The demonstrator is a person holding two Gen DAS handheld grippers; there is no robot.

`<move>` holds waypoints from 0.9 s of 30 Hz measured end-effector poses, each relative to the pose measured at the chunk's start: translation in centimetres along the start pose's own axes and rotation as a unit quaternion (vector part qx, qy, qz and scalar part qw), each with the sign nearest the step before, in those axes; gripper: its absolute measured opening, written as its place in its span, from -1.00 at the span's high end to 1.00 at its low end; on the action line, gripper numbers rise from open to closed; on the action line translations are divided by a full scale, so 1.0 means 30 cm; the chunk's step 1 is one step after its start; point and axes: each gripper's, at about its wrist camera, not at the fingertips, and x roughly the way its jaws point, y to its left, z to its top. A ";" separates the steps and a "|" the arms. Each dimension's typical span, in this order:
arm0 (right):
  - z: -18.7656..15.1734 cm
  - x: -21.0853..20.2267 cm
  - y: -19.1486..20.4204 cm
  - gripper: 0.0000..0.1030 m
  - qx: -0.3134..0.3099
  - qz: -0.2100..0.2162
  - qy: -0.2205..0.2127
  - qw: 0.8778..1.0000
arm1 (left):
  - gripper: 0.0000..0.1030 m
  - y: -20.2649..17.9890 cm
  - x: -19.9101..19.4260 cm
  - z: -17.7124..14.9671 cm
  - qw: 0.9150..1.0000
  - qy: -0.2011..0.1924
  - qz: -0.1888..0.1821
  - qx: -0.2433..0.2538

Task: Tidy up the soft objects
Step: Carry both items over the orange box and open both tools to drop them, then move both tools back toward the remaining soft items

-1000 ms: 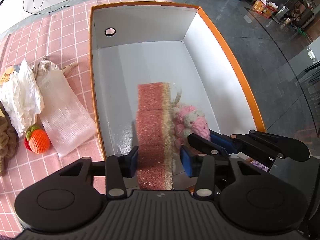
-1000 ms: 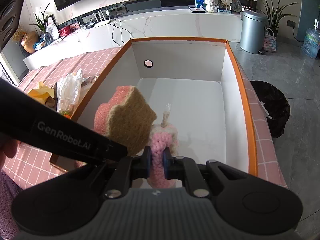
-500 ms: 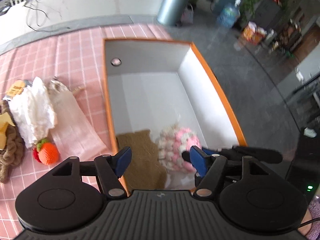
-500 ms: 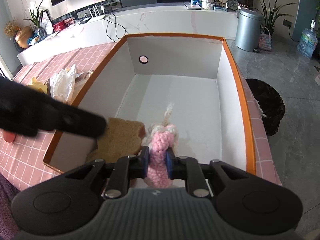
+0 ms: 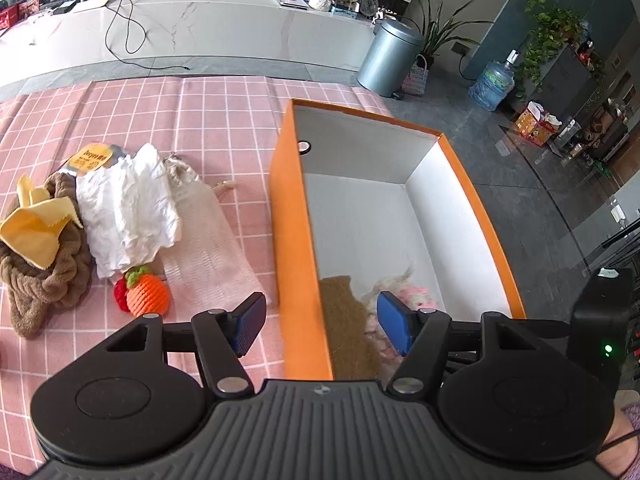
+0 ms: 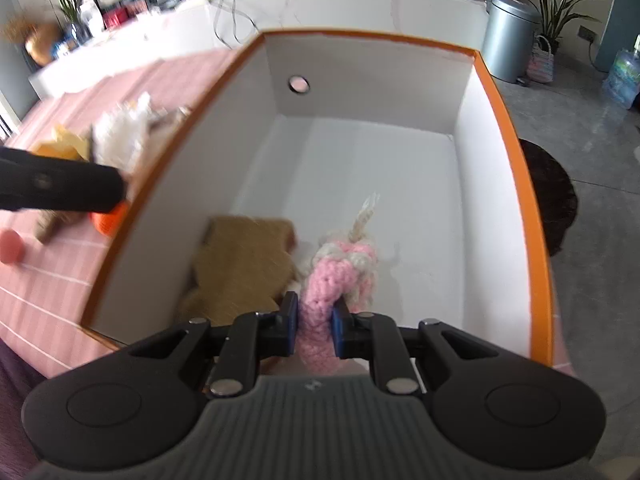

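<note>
An orange box [image 5: 298, 240] with a white inside stands on the pink checked tablecloth. A brown-faced sponge [image 6: 244, 268] lies flat in its near left corner, also visible in the left wrist view [image 5: 348, 320]. My right gripper [image 6: 314, 320] is shut on a pink and white crochet toy [image 6: 332, 272], held low inside the box beside the sponge. My left gripper [image 5: 320, 320] hangs above the box's left wall; its jaws are wide apart and closing, with nothing held between them. In the right wrist view, the left gripper [image 6: 60, 190] shows as a black bar left of the box.
Left of the box lie a brown knitted piece [image 5: 48, 272], a yellow cloth [image 5: 32, 232], a white crumpled sheet [image 5: 124, 216], a mesh bag [image 5: 208, 240] and an orange crochet fruit [image 5: 146, 294]. The table edge and grey floor run along the box's right side.
The left gripper let go of the sponge, which now lies in the box. It then opened wide, rose and moved left over the box wall. The right gripper kept hold of the pink toy.
</note>
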 end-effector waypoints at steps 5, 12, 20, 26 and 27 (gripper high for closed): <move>0.002 0.013 -0.005 0.38 -0.007 -0.029 0.008 1.000 | -0.45 0.028 0.009 -0.015 1.000 0.001 -0.004 -0.014; -0.006 -0.039 0.001 -0.21 -0.021 -0.055 -0.018 0.998 | -0.45 0.055 -0.003 -0.032 1.000 -0.004 -0.006 -0.022; -0.005 -0.172 0.036 -0.61 -0.050 -0.124 -0.093 0.987 | -0.41 0.074 -0.049 -0.069 0.999 -0.035 -0.014 -0.022; -0.026 -0.281 0.111 -0.66 -0.065 -0.136 -0.164 0.975 | -0.40 0.077 -0.114 -0.101 0.996 -0.090 -0.011 0.003; -0.031 -0.296 0.129 -0.67 -0.067 -0.129 -0.176 0.974 | -0.40 0.076 -0.126 -0.107 0.995 -0.102 -0.005 0.012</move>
